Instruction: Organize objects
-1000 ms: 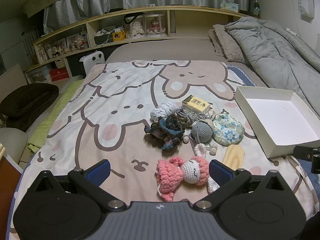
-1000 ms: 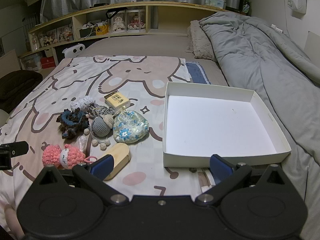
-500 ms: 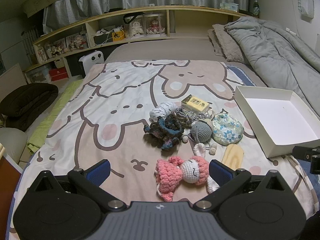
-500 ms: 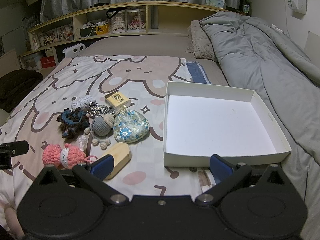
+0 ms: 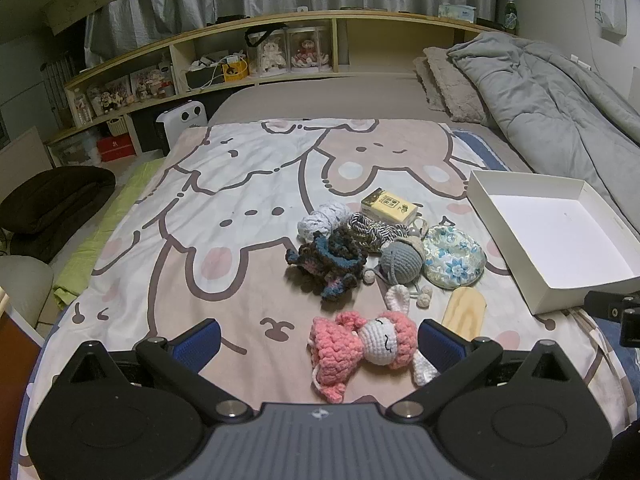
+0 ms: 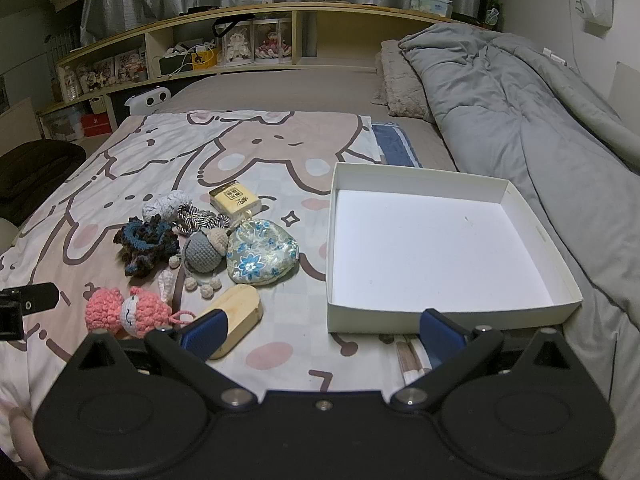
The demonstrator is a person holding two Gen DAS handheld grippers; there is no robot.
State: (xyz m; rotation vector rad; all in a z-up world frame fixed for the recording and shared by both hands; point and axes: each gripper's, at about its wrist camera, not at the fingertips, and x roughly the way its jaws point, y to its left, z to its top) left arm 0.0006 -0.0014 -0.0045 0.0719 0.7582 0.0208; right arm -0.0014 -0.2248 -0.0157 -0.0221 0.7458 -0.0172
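- Two grippers were in view, each with two blue-padded fingers: the left gripper (image 5: 318,338) hung low over the bed with its fingers spread wide and nothing between the pads; the right gripper (image 6: 322,330) was likewise spread wide and empty.
- One white box (image 6: 528,292), open and with nothing inside, lay on the cartoon-print blanket (image 5: 240,184), to the right of the small things.
- Eight small things lay in one loose cluster on the blanket, left of the box:
- one pink crochet doll (image 5: 364,342), nearest the left gripper, its head just beside the right-hand pad;
- one wooden oval block (image 6: 236,316), partly behind the right gripper's left finger;
- one floral pouch (image 6: 262,256), closest to the box but apart from it;
- one grey crochet ball (image 5: 400,264) with small pom-poms on cords, touching the pouch;
- one dark blue-brown crochet piece (image 5: 328,260);
- one striped rope knot (image 5: 370,230);
- one pale yarn ball (image 5: 322,220);
- one yellow carton (image 5: 390,206), farthest back.
- One grey duvet (image 6: 520,120) was heaped along the right side, beside the box.
- One wooden shelf unit (image 5: 280,52) with dolls and clutter stood behind the bed.
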